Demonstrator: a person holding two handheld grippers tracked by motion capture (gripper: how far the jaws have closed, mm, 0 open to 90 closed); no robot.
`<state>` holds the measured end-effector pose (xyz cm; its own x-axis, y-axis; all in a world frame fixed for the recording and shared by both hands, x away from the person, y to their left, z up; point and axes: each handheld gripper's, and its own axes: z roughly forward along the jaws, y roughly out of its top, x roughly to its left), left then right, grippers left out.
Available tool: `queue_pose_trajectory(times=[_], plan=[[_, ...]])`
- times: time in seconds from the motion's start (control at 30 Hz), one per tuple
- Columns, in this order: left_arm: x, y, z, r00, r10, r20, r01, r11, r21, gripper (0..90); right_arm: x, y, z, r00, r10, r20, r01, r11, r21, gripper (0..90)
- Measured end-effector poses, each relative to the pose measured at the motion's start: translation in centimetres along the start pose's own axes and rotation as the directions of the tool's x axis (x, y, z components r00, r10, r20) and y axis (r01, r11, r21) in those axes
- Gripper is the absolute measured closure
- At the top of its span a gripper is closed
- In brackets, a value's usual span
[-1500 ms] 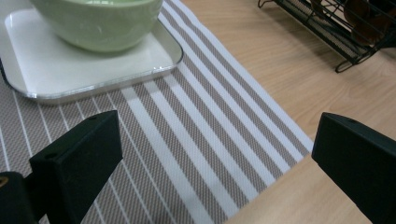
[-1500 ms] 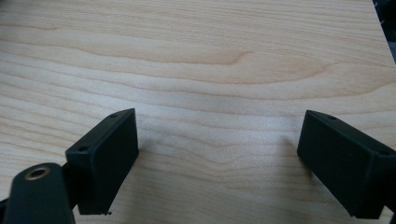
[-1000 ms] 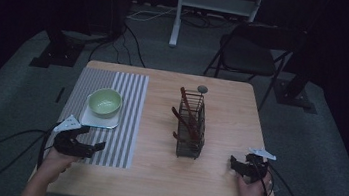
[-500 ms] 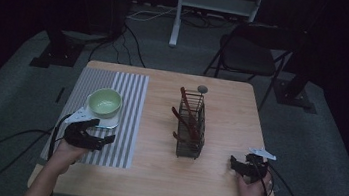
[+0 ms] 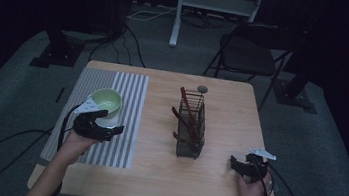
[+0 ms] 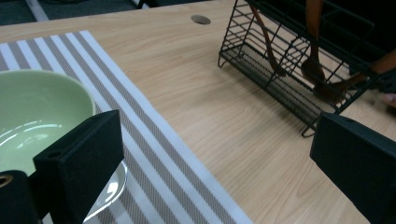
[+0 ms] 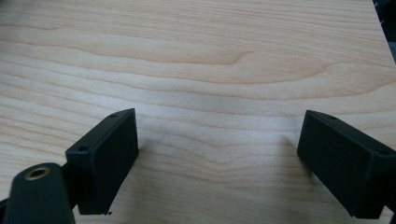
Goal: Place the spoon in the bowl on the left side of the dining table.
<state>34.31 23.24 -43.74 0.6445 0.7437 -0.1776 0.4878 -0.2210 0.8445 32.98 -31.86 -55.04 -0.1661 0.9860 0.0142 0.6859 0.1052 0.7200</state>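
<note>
The left gripper (image 5: 108, 131) is held with its jaws spread wide and empty, just beside the green bowl (image 5: 105, 100), which sits on a small white plate (image 6: 109, 191) at the near left of the striped mat (image 5: 124, 122). In the left gripper view one jaw is seen over the bowl's rim while the other hangs over bare wood, so the rim is judged not yet to be bracketed. If the jaws are closed from this stance, the rim may be caught only at its edge, and the smooth, curved wall may slip out or the bowl may be tipped on its plate. A push from the near jaw could also slide bowl and plate together across the mat, since neither appears to be fixed. The black wire rack (image 5: 191, 130) with its wooden utensils (image 5: 187, 112) stands well apart at mid-bench, yet a wide sweep with the bowl could knock it over, being tall and narrow. The right gripper (image 5: 240, 166) is rested low at the near right of the bench (image 5: 221, 189), its jaws parted on nothing; its trailing cable might be snagged if it is lifted hastily.
</note>
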Motion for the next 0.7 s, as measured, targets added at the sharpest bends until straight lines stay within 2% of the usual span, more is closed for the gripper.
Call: queue_pose_trajectory(times=[0.07, 0.3, 0.47, 0.7], plan=[[0.0, 0.0, 0.0, 1.0000, 0.000, 0.000, 0.000, 1.0000, 0.000, 2.7, 0.0, 0.0, 0.0, 1.0000, 0.000, 0.000, 0.000, 1.000, 0.000, 11.7], [-0.9, 2.0, 1.6, 0.9992, 0.021, 0.033, -0.020, 0.9998, -0.007, 2.7, 0.0, 0.0, 0.0, 1.0000, 0.000, 0.000, 0.000, 1.000, 0.000, 11.7], [-1.5, 2.6, 2.2, 0.9981, 0.038, 0.049, -0.038, 0.9993, 0.000, 2.7, 0.0, 0.0, 0.0, 1.0000, 0.000, 0.000, 0.000, 1.000, 0.000, 11.7], [-2.3, 5.1, 4.2, 0.9962, 0.059, 0.064, -0.059, 0.9982, 0.010, 2.7, 0.0, 0.0, 0.0, 1.0000, 0.000, 0.000, 0.000, 1.000, 0.000, 11.7]])
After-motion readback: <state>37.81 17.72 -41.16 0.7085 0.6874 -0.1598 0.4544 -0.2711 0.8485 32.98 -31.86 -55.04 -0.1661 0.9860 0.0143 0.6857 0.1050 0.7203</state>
